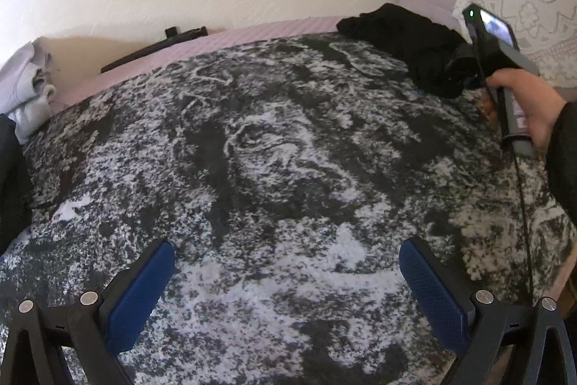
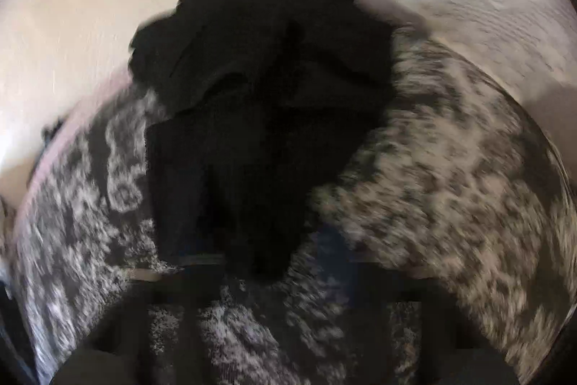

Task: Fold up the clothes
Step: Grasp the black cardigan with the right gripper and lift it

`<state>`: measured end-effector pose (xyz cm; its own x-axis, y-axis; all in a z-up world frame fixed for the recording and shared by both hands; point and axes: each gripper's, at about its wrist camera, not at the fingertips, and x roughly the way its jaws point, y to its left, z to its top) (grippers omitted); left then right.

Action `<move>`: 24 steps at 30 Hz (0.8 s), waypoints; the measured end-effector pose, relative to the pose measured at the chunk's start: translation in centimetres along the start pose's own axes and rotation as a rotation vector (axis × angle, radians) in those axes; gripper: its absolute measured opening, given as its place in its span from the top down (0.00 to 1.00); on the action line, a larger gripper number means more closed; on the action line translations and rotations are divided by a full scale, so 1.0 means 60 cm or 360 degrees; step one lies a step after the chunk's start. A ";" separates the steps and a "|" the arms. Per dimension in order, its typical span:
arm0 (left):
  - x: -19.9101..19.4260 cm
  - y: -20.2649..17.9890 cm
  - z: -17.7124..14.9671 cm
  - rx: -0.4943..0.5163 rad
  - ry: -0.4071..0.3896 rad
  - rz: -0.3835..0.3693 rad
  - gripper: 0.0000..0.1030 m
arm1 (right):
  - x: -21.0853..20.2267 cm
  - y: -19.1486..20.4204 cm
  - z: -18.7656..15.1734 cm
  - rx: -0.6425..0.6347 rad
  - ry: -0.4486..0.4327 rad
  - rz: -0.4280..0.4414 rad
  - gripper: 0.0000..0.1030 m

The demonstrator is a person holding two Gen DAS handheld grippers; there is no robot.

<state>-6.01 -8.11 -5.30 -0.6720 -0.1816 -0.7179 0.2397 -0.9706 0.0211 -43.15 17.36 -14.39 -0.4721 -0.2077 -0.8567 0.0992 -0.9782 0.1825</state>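
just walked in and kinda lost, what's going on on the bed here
A person holding a gripper in each hand is working on laundry on a bed with a black-and-white patterned blanket. The right gripper has reached a crumpled black garment at the far corner and looks closed on its edge, though that view is blurred. The left gripper hovers open over the blanket, holding nothing. Light grey clothes sit at the left edge.

Open speckled blanket [image 1: 281,139] lies ahead of the wide-spread left gripper [image 1: 286,280], unobstructed at centre. Obstacles: black garment [image 1: 404,42] at far right with the right gripper [image 1: 465,60] against it; grey clothes [image 1: 29,89] at far left; black bar [image 1: 155,49] along the wall.
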 end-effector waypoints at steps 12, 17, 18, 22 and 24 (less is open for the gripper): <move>-0.068 0.038 0.018 -0.0119 -0.0102 -0.0044 0.00 | -0.647 0.159 0.083 -0.0464 -0.0762 0.0467 0.95; -0.107 0.057 0.024 -0.0170 -0.0183 -0.0072 0.00 | -0.935 0.217 0.062 -0.0586 -0.1118 0.0504 0.95; -0.117 0.061 0.025 -0.0176 -0.0202 -0.0075 0.00 | -0.971 0.224 0.052 -0.0594 -0.1147 0.0518 0.95; -0.156 0.071 0.029 -0.0192 -0.0287 -0.0086 0.00 | -1.068 0.256 -0.017 -0.0660 -0.1200 0.0600 0.95; -0.173 0.076 0.030 -0.0213 -0.0327 -0.0089 0.00 | -1.090 0.273 -0.051 -0.0712 -0.1191 0.0619 0.95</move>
<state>0.79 -10.95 3.51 -0.8120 -0.1700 -0.5584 0.2797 -0.9530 -0.1166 -7.96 14.92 43.18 -0.7581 -0.6154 -0.2159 0.6198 -0.7829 0.0552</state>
